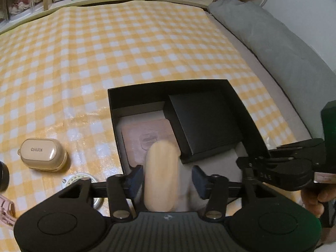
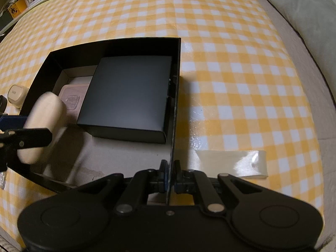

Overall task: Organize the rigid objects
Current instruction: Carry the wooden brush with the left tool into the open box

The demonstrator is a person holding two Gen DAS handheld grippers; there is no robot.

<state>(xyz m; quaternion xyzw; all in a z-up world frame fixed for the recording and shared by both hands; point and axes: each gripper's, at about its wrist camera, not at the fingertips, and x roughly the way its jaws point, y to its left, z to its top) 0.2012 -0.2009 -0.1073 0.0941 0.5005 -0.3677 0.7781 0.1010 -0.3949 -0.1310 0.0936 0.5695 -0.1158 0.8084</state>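
Observation:
An open black storage box lies on the yellow checked cloth. Inside lie a smaller black box and a flat pinkish card. My left gripper is open around a blurred, pale wooden oval piece over the box's near left part; whether the pads touch it I cannot tell. My right gripper is shut on the box's right wall near its front corner, and shows in the left wrist view.
A beige earbud case, a round dial thing and a pink object lie left of the box. A strip of clear tape lies right of it. A grey cushion lines the right edge; shelves stand behind.

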